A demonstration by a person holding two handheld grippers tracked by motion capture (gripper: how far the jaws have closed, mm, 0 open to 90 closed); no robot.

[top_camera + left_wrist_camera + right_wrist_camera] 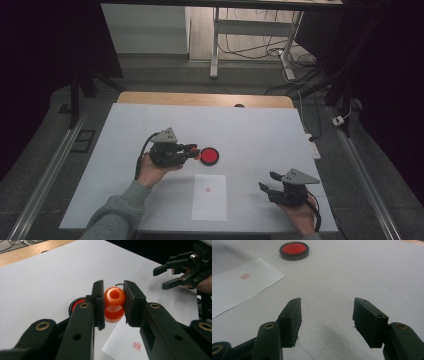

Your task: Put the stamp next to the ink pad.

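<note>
Your left tool (113,303) clamps the orange stamp (114,304) just past the ink pad (209,156); the paper (209,197) already bears one mark; your right tool (325,322) gapes empty.

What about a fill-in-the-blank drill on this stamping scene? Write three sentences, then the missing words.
1. The left gripper has its jaws shut on an orange ____.
2. The round ink pad on the table holds ____ ink.
3. The right gripper hangs with its jaws ____, holding nothing, beside the paper sheet that bears one small red mark.

Missing words: stamp; red; open
</note>
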